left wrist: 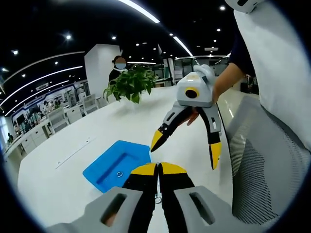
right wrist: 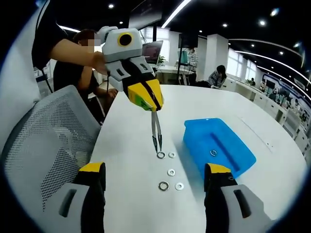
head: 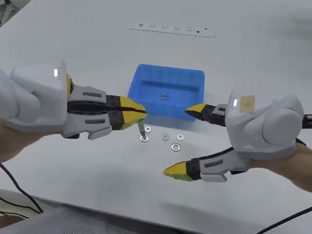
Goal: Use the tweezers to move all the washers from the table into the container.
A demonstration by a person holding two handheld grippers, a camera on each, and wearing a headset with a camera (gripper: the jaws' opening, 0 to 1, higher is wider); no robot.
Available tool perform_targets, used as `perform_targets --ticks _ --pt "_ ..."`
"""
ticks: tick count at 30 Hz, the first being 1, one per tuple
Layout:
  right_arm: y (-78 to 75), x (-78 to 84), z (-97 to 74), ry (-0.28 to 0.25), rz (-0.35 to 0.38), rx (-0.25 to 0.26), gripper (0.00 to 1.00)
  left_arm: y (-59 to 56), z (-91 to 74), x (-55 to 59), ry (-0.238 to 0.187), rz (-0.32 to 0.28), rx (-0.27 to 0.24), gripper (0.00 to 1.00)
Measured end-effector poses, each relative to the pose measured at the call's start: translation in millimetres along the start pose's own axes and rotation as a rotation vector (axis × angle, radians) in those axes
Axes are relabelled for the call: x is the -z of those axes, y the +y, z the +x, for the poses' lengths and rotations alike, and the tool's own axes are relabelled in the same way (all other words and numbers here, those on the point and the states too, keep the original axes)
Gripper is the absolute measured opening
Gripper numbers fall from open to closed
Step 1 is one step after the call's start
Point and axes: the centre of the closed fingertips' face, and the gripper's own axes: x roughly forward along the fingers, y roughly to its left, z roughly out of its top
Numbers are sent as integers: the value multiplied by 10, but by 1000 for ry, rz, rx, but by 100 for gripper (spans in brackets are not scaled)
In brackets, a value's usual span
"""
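Note:
My left gripper [head: 138, 113] is shut on metal tweezers [head: 142, 128] that point down at the table. In the right gripper view the tweezers [right wrist: 156, 128] have their tips at one washer [right wrist: 161, 155]; whether they grip it I cannot tell. Several washers [head: 175, 146] lie loose on the white table just in front of the blue container [head: 146, 83]. One washer [head: 165, 96] lies inside it. My right gripper [head: 185, 140] stands open to the right of the washers, one jaw above them and one below, with nothing between.
A white socket strip [head: 170, 28] lies on the table behind the container. A grey mesh chair [right wrist: 43, 141] stands at the table's near side. Black cables [head: 14, 195] hang at the front left edge. A potted plant [left wrist: 131, 82] stands far off.

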Motion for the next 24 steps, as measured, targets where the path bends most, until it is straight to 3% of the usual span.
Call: perform_targets --ticks 6,18,24 --pt "-16 13 -5 7 20 2 91 14 11 39 2 1 1 4" --pt "7 51 1 15 46 -10 89 -3 81 130 13 0 30 4" --pt "-1 64 26 21 55 -15 87 -10 91 120 -2 -9 45 4"
